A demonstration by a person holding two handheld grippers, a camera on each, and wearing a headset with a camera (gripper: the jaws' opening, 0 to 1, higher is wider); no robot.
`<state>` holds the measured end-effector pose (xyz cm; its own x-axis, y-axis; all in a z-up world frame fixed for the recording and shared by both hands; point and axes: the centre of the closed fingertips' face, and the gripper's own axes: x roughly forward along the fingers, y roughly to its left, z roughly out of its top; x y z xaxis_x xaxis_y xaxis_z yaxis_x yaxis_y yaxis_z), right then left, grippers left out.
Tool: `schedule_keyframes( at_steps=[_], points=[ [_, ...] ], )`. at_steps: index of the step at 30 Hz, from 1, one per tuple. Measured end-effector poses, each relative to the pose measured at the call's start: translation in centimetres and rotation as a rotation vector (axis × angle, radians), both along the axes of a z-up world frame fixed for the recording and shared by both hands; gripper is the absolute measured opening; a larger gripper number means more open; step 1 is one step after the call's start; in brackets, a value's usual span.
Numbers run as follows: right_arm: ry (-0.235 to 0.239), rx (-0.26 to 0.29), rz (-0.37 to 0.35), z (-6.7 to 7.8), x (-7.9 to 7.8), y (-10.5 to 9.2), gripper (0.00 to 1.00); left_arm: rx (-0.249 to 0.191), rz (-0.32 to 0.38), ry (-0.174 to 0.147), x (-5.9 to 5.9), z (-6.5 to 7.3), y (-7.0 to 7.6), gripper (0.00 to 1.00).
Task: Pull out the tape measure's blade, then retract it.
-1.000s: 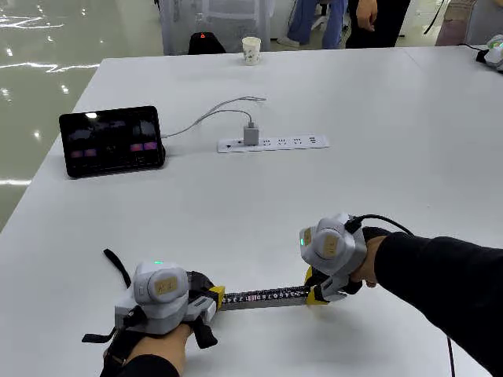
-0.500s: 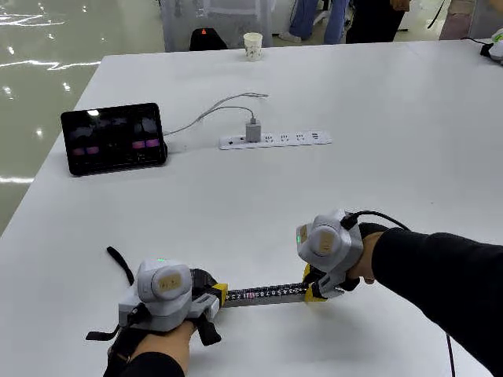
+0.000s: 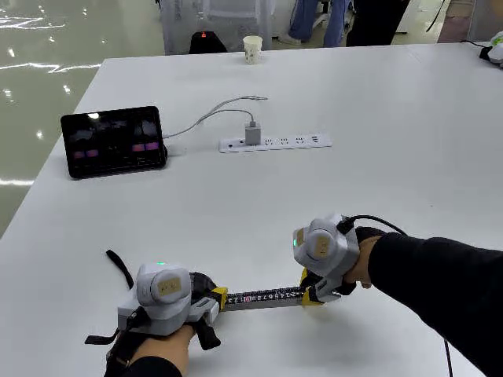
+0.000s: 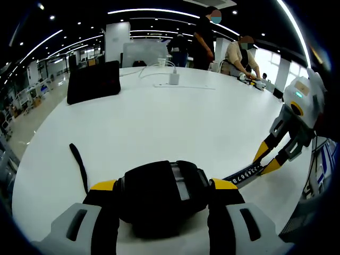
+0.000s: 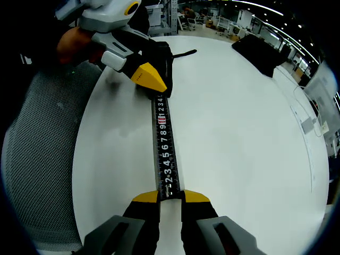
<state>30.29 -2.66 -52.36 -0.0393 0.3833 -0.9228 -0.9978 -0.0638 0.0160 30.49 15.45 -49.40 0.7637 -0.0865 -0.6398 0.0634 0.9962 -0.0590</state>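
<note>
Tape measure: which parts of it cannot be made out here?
Left gripper view: the left gripper hides the sides of the case.
Head view: that gripper covers most of the case; the numbers on the blade are too small to read.
Right gripper view: the jaws of the right gripper hide the blade's end.

White workbench (image 3: 393, 118) stands on glossy floor (image 3: 47, 63) under ceiling strip lights (image 4: 154, 10).

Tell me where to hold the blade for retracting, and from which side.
Its free tip, end-on, facing the case: the blade runs straight and flat, numbers up, so the right gripper's fingers close across its narrow width, as now.
</note>
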Motion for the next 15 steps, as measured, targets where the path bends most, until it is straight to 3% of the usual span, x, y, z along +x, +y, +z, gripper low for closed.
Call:
schedule_keyframes(
  at_steps=[15],
  points=[
    [0.002,0.004,-0.001,0.03,0.09,0.47,0.11,-0.002,-0.002,-0.003,0.11,0.03,0.00,0.63]
  ],
)
